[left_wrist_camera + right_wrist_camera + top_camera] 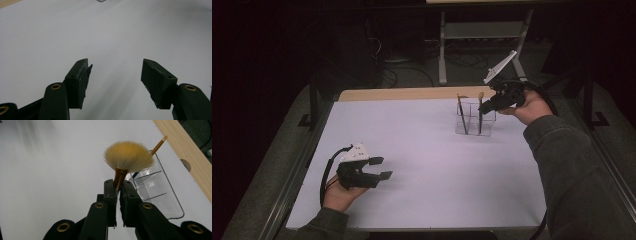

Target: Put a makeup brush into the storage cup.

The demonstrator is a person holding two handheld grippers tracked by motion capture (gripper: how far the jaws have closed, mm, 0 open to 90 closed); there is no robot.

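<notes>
My right gripper (483,106) (118,185) is shut on the copper ferrule of a makeup brush (128,155) with a fluffy tan head. In the high view that brush (480,114) stands upright, its dark handle reaching down into a clear plastic organizer (488,119) (162,197) at the table's far right. A second, thinner brush (460,114) (160,142) leans in the organizer beside it. My left gripper (384,168) (115,75) hovers low over the white table near the front left, jaws open with nothing between them.
The white tabletop (422,150) ends at a wooden strip (402,93) (185,150) along the far edge. Beyond it are a metal stand (443,50) and cables on a dark floor.
</notes>
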